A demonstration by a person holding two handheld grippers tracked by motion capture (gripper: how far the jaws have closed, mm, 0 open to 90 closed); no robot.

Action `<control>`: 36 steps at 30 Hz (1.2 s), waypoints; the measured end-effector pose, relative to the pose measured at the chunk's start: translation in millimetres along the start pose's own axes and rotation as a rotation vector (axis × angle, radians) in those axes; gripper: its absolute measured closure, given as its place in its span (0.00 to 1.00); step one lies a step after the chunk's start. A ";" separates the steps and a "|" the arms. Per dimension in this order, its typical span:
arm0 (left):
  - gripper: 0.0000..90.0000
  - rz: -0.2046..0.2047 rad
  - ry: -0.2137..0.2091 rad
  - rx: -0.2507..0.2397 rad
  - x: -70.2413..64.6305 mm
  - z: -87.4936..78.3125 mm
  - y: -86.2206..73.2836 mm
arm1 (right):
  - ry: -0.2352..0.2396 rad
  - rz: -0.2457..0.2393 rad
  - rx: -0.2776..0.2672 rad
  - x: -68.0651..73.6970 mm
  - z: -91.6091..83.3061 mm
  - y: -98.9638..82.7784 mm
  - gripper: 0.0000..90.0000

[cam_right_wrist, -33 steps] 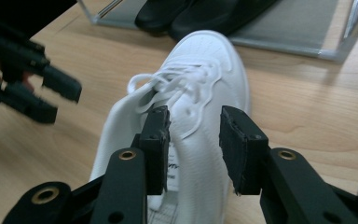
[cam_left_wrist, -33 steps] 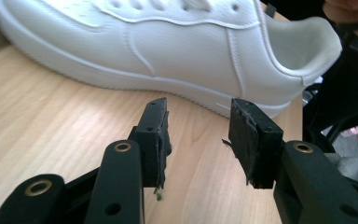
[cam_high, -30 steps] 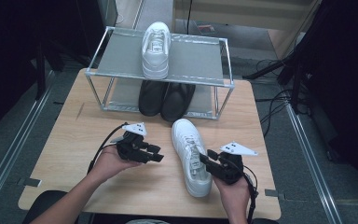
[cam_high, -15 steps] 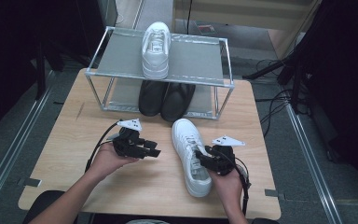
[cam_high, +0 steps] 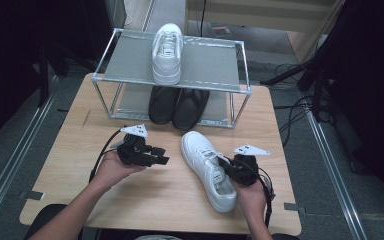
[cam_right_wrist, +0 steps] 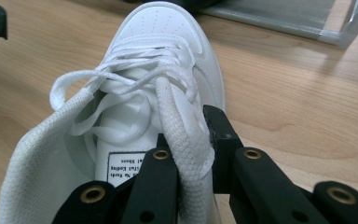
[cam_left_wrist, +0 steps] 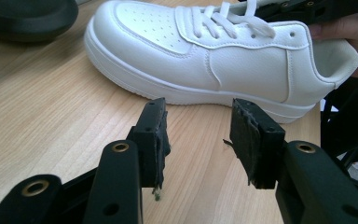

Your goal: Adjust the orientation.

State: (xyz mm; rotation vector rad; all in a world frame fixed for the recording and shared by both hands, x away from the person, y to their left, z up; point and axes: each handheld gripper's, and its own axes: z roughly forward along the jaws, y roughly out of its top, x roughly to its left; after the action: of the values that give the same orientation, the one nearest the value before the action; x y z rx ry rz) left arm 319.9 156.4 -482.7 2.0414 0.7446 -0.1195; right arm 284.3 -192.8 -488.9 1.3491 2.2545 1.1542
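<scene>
White sneaker on the wooden surface, gripped at its collar by the right tongs.
The right tongs have just been closing and now pinch the shoe's side wall near the laces. The left tongs hover just beside the shoe, jaws partly apart and holding nothing, in front of the shoe rack.

Bare table lies open between hands; shoe rack blocks beyond

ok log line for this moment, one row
right gripper: just closed, fingers clamp collar of white sneaker | left gripper: open, empty, beside sneaker | table: sneaker resting
</scene>
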 end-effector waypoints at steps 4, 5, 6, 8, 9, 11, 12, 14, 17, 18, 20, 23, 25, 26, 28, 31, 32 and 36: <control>0.61 -0.005 0.012 -0.001 3.7 -5.2 -0.4 | 0.062 -0.030 0.023 -4.9 -2.6 6.1 0.95; 0.61 -0.007 0.020 -0.003 4.6 -7.2 -0.8 | 0.084 -0.044 0.024 -6.1 -3.2 8.5 0.95; 0.61 -0.008 0.021 -0.001 5.5 -8.9 -1.2 | 0.102 -0.065 0.024 -6.9 -4.1 11.0 0.95; 0.59 -0.010 0.029 -0.007 8.9 -14.5 -2.8 | 0.143 -0.091 0.023 -10.3 -5.5 16.2 0.95; 0.58 -0.011 0.032 -0.005 10.3 -17.8 -3.6 | 0.170 -0.116 0.025 -13.3 -6.3 19.9 0.95; 0.58 -0.014 0.046 -0.015 12.9 -23.5 -6.1 | 0.220 -0.126 0.036 -20.6 -6.1 26.8 0.95; 0.57 -0.017 0.051 -0.016 15.5 -27.7 -7.8 | 0.232 -0.138 0.040 -22.6 -5.8 29.1 0.95; 0.56 -0.026 0.063 -0.019 18.8 -32.3 -10.6 | 0.274 -0.163 0.061 -29.6 -3.7 37.1 0.95; 0.55 -0.043 0.081 -0.024 23.5 -38.3 -14.8 | 0.327 -0.209 0.090 -35.9 0.0 47.5 0.95; 0.55 -0.048 0.084 -0.030 24.4 -39.3 -15.7 | 0.339 -0.231 0.092 -37.2 1.3 50.7 0.95; 0.55 -0.056 0.089 -0.035 24.8 -41.0 -17.1 | 0.357 -0.259 0.090 -38.7 2.4 56.4 0.95; 0.55 -0.058 0.097 -0.034 26.0 -43.8 -19.8 | 0.378 -0.327 0.062 -42.0 1.6 65.2 0.95; 0.55 -0.062 0.101 -0.032 26.4 -44.8 -21.3 | 0.422 -0.334 0.066 -48.7 2.8 74.0 0.95; 0.55 -0.062 0.105 -0.031 26.7 -45.6 -22.0 | 0.440 -0.335 0.073 -51.1 3.2 78.4 0.95; 0.55 -0.067 0.108 -0.032 27.2 -46.9 -23.8 | 0.462 -0.343 0.075 -54.3 2.9 87.3 0.95; 0.55 -0.069 0.105 -0.034 27.7 -48.3 -25.2 | 0.484 -0.348 0.076 -57.0 -0.7 99.6 0.95; 0.55 -0.074 0.112 -0.037 28.0 -49.8 -26.9 | 0.490 -0.357 0.072 -58.3 -2.4 105.5 0.95; 0.55 -0.080 0.114 -0.042 28.5 -51.8 -29.2 | 0.506 -0.383 0.072 -60.2 -11.2 124.2 0.95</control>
State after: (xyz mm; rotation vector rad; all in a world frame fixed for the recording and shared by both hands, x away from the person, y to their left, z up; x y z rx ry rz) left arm 316.6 222.2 -485.4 1.9913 0.8931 -0.0329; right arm 386.3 -217.6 -398.6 0.6349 2.7585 1.3909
